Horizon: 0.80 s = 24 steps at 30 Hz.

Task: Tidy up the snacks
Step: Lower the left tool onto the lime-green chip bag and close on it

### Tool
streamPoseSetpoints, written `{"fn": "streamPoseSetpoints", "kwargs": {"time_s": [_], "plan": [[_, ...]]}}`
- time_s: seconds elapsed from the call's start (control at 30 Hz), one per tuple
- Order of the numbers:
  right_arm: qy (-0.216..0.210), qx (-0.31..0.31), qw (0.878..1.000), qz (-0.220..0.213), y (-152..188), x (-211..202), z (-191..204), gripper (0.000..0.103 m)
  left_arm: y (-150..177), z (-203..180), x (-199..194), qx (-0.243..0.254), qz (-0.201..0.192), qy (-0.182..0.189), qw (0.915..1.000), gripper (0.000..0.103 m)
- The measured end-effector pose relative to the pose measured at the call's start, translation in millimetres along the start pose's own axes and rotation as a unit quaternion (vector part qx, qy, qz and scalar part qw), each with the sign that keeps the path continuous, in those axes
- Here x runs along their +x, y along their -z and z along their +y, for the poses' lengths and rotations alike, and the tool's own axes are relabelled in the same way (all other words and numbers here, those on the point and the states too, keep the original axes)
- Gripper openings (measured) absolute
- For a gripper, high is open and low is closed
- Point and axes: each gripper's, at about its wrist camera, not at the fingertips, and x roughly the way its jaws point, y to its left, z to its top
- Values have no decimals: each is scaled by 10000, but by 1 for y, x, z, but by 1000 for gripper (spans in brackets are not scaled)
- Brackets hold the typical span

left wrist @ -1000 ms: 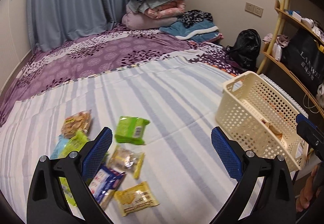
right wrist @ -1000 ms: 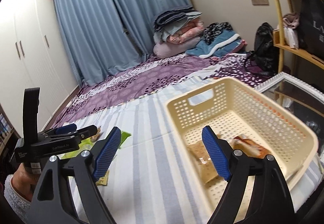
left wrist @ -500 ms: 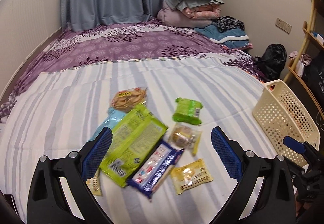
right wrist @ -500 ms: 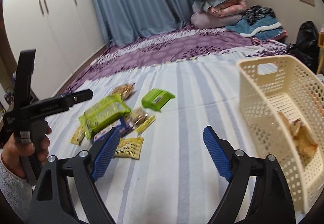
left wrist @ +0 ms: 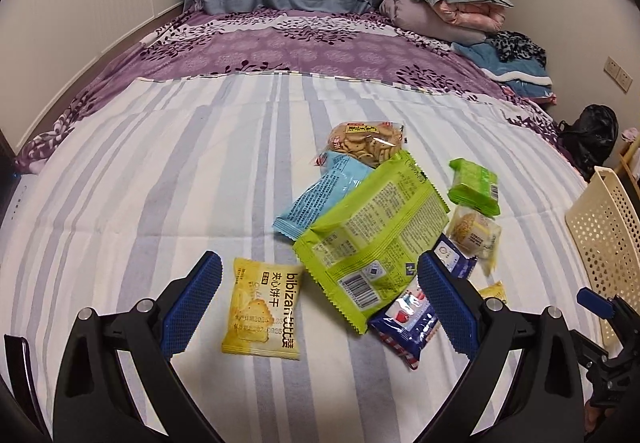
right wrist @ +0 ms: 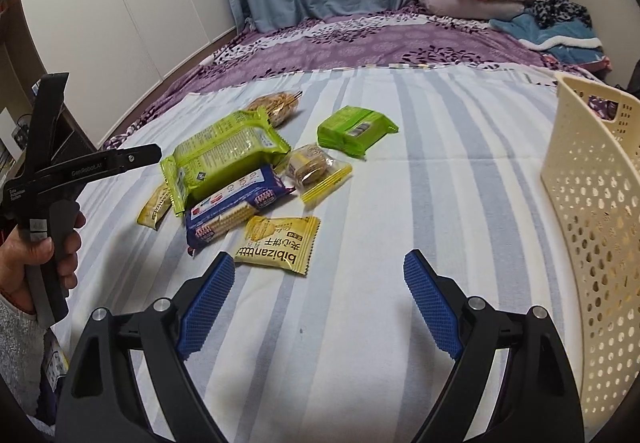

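A heap of snack packets lies on the striped bedsheet. My left gripper (left wrist: 320,267) hangs open just above a yellow biscuit packet (left wrist: 262,313) and the lower edge of a big green bag (left wrist: 376,239), touching neither. A blue wafer packet (left wrist: 408,317) lies by its right finger. My right gripper (right wrist: 320,263) is open and empty over bare sheet, with a second yellow biscuit packet (right wrist: 280,243) just beyond its left finger. The cream basket (right wrist: 592,203) stands to its right.
Further snacks: a light blue packet (left wrist: 324,195), a bag of round cookies (left wrist: 364,141), a small green pack (right wrist: 354,129), a clear-wrapped cake (right wrist: 312,167). A person's hand (right wrist: 44,243) holds the left tool. Folded bedding (left wrist: 444,3) is piled at the bed's far end.
Both grippers have swung left from the basket toward the snack heap and sunk closer to the sheet. The basket now sits at the right edge of both views.
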Motion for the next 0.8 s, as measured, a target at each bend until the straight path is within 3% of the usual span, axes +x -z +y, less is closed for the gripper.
{"fn": "streamPoseSetpoints", "kwargs": {"time_s": [0.6,0.8], "plan": [[-147,-153,9992,326,-1,27,10,86,-26,-53,56,1191,126,251,9925,99],[-147,-101,9991,383,0,31,8,86,-16,-59,69,1368,326,293,9896,99]]}}
